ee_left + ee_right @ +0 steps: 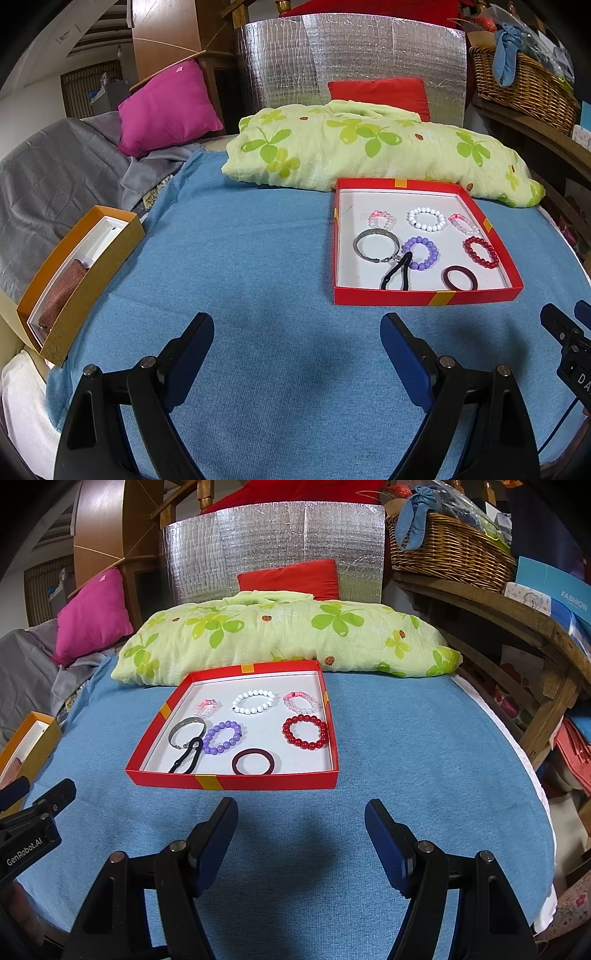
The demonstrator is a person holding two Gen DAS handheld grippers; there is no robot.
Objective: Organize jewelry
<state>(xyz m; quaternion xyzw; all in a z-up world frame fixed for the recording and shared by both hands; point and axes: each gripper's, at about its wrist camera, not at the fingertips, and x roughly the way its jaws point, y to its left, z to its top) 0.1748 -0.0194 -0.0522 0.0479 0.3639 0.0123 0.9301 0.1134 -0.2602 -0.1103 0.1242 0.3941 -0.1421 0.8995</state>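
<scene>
- Left tongs point(297, 334): jaws wide apart, nothing between them, above the blue cloth point(258, 258).
- Right tongs point(301, 821): jaws wide apart, empty, at the bottom of the right wrist view.
- Red tray point(229, 781): centre of that view, on the cloth, holding 8 pieces.
- Contents: white bead bracelet point(254, 701), purple bead bracelet point(222, 737), red bead bracelet point(305, 732), silver bangle point(186, 729), dark hair tie point(253, 762).
- Orange box point(79, 284): left edge of the left wrist view, well apart from the tray.

Left tongs point(297, 345) agape, right tongs point(301, 829) agape, both empty
</scene>
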